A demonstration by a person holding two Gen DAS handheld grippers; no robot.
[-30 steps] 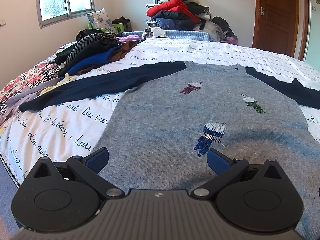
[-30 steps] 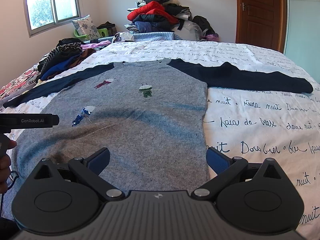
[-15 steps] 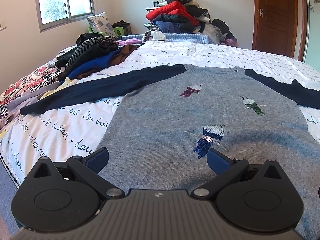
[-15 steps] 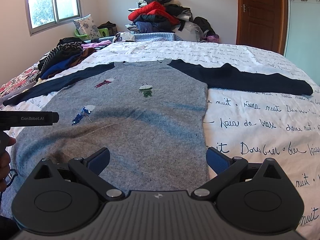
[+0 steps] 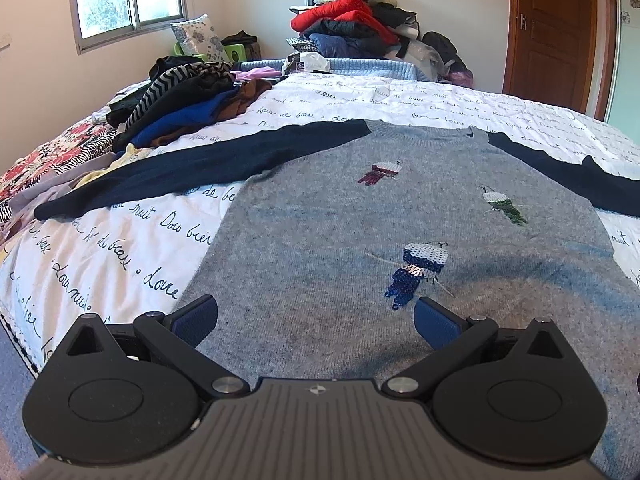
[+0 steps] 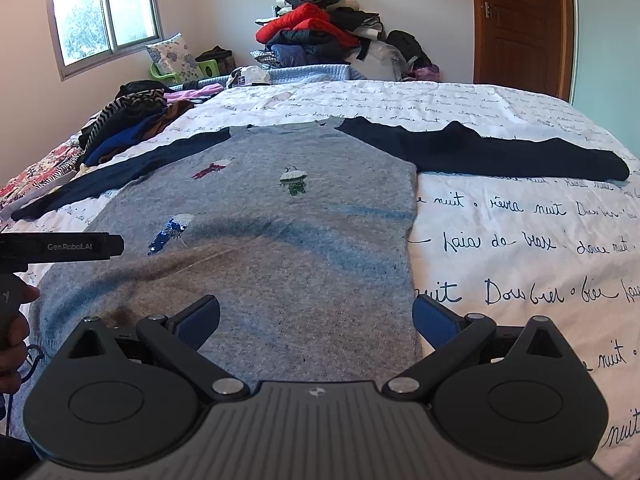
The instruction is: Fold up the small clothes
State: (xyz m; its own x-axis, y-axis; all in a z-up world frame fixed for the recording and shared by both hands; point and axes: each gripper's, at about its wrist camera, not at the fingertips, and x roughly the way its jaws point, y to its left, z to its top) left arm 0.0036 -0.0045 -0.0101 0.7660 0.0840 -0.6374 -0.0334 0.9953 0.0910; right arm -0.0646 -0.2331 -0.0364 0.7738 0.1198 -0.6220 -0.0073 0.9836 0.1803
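two views. left wrist: left gripper [image 5: 316, 320] fingers spread, empty, over the sweater's [image 5: 400, 240] near-left hem; sleeves run left-right on the bed [image 5: 100, 248]. right wrist: right gripper [image 6: 316, 318] spread, empty, straddling the near-right hem.

Both wrist cameras sit low and close over the near edge of the bed [image 5: 100, 248], looking forward between their own spread tongs toward the far wall. The left view hangs over the sweater's [image 5: 360, 232] left half; the right view [image 6: 288, 240] looks from its right edge. Both share the sweater, the window [image 6: 104, 12] and the far clothes heap [image 5: 352, 20].
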